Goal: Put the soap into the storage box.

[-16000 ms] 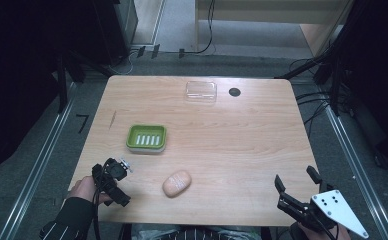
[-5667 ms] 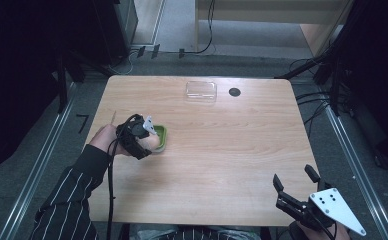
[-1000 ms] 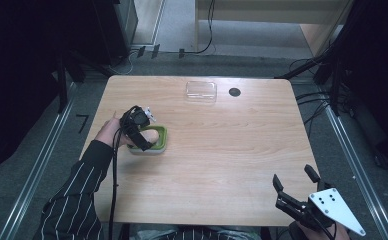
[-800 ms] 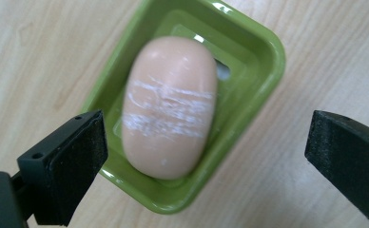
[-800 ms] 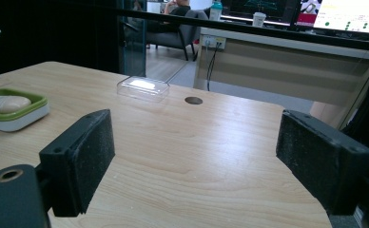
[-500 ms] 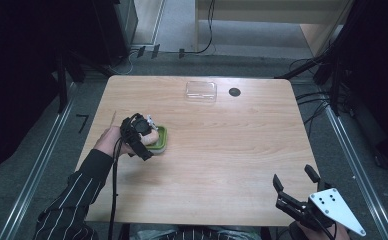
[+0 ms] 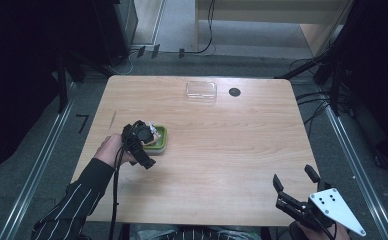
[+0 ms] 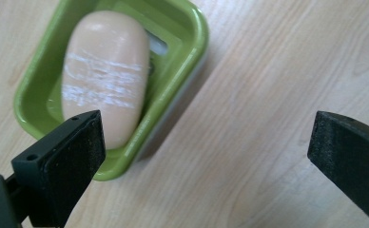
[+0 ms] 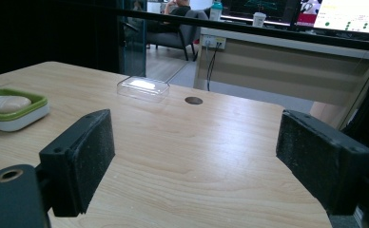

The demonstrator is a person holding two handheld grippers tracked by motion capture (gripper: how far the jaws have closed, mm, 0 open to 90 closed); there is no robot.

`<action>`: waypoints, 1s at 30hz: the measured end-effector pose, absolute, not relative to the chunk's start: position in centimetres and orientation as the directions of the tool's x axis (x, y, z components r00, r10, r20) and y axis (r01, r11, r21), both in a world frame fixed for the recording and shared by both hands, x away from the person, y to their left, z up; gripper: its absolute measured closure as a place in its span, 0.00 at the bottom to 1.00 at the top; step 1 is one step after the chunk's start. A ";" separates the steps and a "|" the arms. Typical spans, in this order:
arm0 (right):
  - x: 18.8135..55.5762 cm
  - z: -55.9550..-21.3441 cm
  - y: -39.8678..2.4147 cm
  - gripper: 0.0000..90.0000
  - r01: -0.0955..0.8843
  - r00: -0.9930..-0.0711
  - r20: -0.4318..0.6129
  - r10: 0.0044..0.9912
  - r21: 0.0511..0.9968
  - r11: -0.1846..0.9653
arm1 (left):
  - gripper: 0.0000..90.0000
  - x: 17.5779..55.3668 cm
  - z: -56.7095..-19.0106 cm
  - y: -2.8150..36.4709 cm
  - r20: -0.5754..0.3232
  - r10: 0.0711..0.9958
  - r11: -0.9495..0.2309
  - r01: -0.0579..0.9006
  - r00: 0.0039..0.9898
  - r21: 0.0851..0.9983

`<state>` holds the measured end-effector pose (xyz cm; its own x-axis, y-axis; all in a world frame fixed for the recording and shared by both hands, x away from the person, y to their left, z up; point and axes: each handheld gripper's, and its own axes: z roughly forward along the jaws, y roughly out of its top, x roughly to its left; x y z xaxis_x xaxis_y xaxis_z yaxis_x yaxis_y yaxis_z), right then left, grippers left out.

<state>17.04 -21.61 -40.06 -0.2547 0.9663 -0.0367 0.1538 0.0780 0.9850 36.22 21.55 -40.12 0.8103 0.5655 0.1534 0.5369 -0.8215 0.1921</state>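
Note:
A pale pink soap bar (image 8: 104, 71) lies in a green soap dish (image 8: 192, 52) on the wooden table (image 7: 232, 150). My left gripper (image 8: 206, 137) hovers over the dish's near corner, open. Its jaws have just been opening, and only bare table and the dish's edge lie between them. In the high view the left gripper (image 7: 147, 142) sits at the left side of the dish (image 7: 161, 142). My right gripper (image 7: 293, 176) rests at the table's near right edge, open and empty (image 9: 197, 142). From there the soap (image 9: 4, 103) and dish (image 9: 16, 116) lie far off to the left.
A clear plastic box (image 7: 201, 91) lies near the far edge, with a small black round hole (image 7: 234, 92) beside it. The right gripper view shows both, the box (image 9: 142, 88) and the hole (image 9: 193, 100). A striped sleeve (image 7: 77, 200) comes in from the lower left.
The left gripper has drawn back toward the near edge, away from the dish. The soap stays in the dish. The right gripper has not moved.

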 end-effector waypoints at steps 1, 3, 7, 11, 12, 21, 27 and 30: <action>17.0 -40.1 -21.6 0.15 0.154 -0.255 -0.037 0.966 0.985 0.078 | 0.00 36.1 -40.2 21.5 0.153 0.568 -0.820 0.539 0.809 0.193; 17.0 -40.1 -21.6 0.15 0.155 -0.255 -0.037 0.966 0.985 0.079 | 0.00 35.5 -40.2 21.4 0.149 0.573 -0.816 0.544 0.806 0.194; 17.0 -40.1 -21.6 0.15 0.155 -0.255 -0.037 0.966 0.985 0.078 | 0.00 34.7 -40.6 21.2 0.146 0.572 -0.817 0.545 0.807 0.187; 17.0 -40.1 -21.6 0.15 0.154 -0.253 -0.038 0.967 0.985 0.079 | 0.00 34.2 -40.9 21.1 0.140 0.566 -0.822 0.543 0.812 0.172; 17.0 -40.1 -21.6 0.15 0.153 -0.253 -0.039 0.967 0.985 0.079 | 0.00 34.0 -41.1 21.1 0.130 0.569 -0.819 0.547 0.812 0.171; 17.0 -40.1 -21.6 0.15 0.153 -0.254 -0.039 0.966 0.985 0.080 | 0.00 32.6 -41.8 21.6 0.101 0.572 -0.818 0.559 0.814 0.134; 17.0 -40.1 -21.6 0.15 0.153 -0.254 -0.041 0.966 0.985 0.082 | 0.00 31.4 -42.3 21.8 0.094 0.572 -0.818 0.560 0.815 0.131; 17.0 -40.1 -21.6 0.15 0.153 -0.255 -0.039 0.966 0.985 0.081 | 0.00 30.8 -42.4 21.9 0.087 0.579 -0.813 0.566 0.810 0.138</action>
